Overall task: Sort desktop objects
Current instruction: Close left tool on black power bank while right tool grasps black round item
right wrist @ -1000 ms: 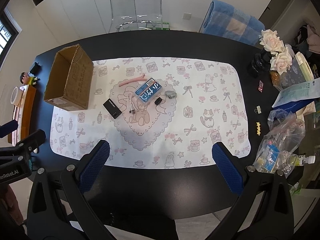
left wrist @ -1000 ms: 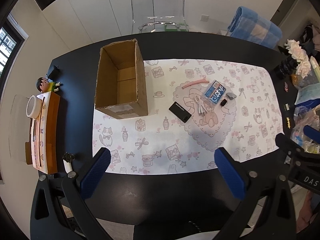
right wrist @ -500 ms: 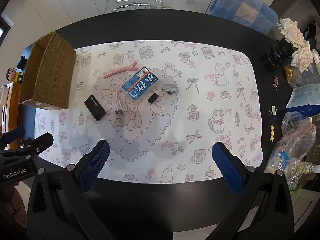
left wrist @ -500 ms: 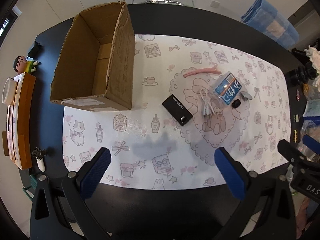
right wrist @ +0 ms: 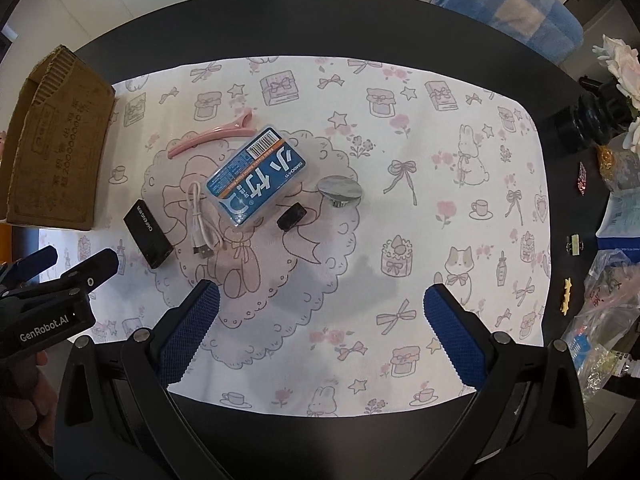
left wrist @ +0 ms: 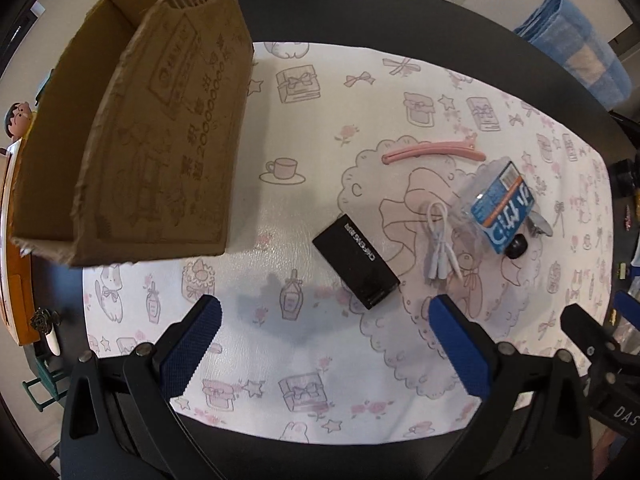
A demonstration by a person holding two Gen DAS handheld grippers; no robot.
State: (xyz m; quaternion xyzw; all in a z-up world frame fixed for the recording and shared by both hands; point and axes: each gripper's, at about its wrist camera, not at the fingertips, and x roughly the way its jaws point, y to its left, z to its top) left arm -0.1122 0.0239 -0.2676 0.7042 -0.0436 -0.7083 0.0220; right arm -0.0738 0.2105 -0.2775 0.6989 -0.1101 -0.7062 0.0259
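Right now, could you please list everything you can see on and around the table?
box: 1, brown cardboard, open, mat's left edge
black case: 1, black, mat, nearest the box
cable: 1, white, coiled, between black case and blue box
blue box: 1, clear with blue label, mat centre
hair clip: 1, pink, behind blue box
black clip: 1, black, right of blue box
metal disc: 1, silver, right of blue box
mat: 1, white with pink prints, on table
table: 1, black
roses: white, far right
bags: clear, right edge
left gripper: 1, blue pads, open
right gripper: 1, blue pads, open
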